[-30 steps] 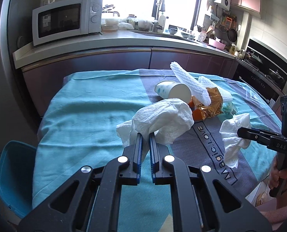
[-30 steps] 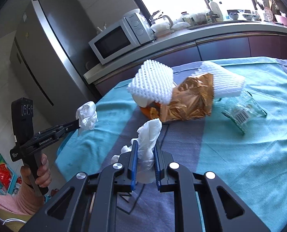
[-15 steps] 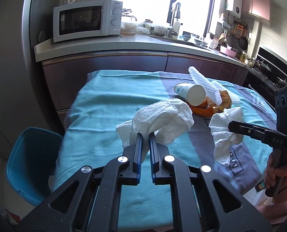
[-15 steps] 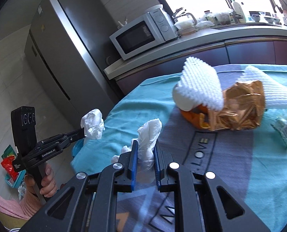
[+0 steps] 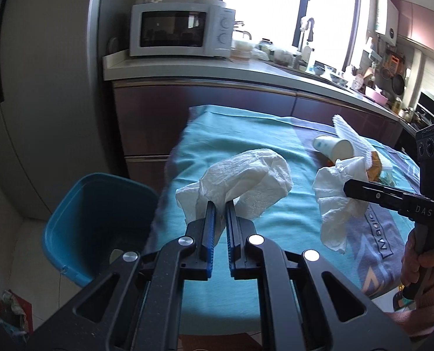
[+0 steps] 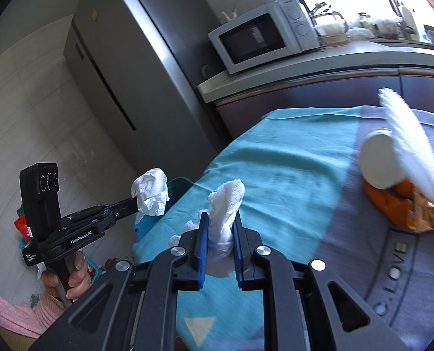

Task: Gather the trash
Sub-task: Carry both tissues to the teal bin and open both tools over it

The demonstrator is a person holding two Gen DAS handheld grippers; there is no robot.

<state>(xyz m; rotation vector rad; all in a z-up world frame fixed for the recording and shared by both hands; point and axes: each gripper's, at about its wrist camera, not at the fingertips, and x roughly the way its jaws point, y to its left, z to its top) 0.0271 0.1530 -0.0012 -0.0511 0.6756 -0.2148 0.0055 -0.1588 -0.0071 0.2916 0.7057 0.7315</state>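
**Left wrist view: two tissues in the air, bin still off to one side**

Left wrist view, reading left to right: the blue bin (image 5: 100, 222) is sitting on the floor beside the surface (image 5: 246, 134). The left claw (image 5: 220, 209) is pinching a crumpled white tissue (image 5: 243, 181) between nearly closed jaws, above the teal cloth near the surface's edge, not over the bin. Further right, the right claw (image 5: 347, 188) is clamping a second tissue (image 5: 334, 201) that is dangling loosely.

Risks, as I judge them: each grip is biting only a small fold, so a quick swing could be shaking a tissue free; a release short of the rim would be dropping it on the floor. The paper cup (image 5: 334, 147), foam net (image 5: 351, 137) and orange wrapper (image 6: 398, 201) are waiting uncollected.

Readable writing: "DAS" on the right claw's arm, "GenRobot.AI" on the left claw's body in the right wrist view, and "Magic" and "LOVE" on the cloth.
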